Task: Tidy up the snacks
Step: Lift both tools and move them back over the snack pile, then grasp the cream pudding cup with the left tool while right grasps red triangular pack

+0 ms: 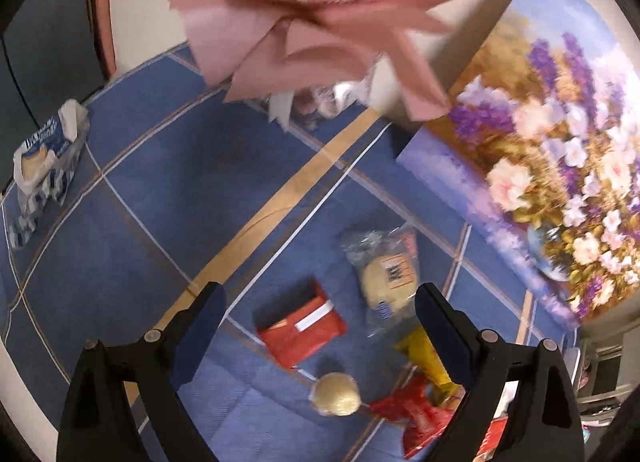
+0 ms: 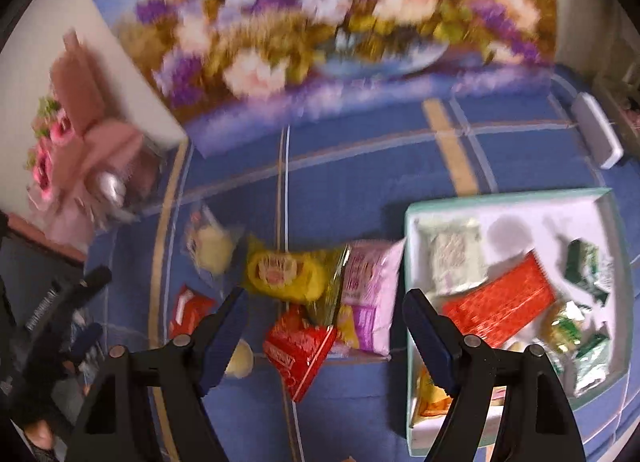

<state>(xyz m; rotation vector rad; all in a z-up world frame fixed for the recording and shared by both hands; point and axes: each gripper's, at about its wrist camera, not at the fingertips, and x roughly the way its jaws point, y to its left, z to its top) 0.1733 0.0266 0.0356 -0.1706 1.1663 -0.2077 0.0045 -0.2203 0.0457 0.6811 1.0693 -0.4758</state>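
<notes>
Loose snacks lie on a blue checked tablecloth (image 1: 132,166). In the left wrist view my left gripper (image 1: 320,302) is open and empty above a flat red packet (image 1: 302,326), a clear-wrapped pale bun (image 1: 384,278), a round pale candy (image 1: 335,394), a yellow packet (image 1: 426,358) and a red wrapper (image 1: 416,418). In the right wrist view my right gripper (image 2: 324,310) is open and empty above a yellow packet (image 2: 286,272), a red packet (image 2: 298,350) and a pink packet (image 2: 370,290). A pale green box (image 2: 412,222) at the right holds several snacks, among them an orange-red packet (image 2: 500,302).
A flower painting (image 1: 552,166) leans at the back of the table. A pink bouquet (image 1: 320,14) stands at the back left. An opened blue-and-white packet (image 1: 44,166) lies far left. A white device (image 2: 598,134) lies at the right table edge. The left gripper's body (image 2: 56,302) shows at the left.
</notes>
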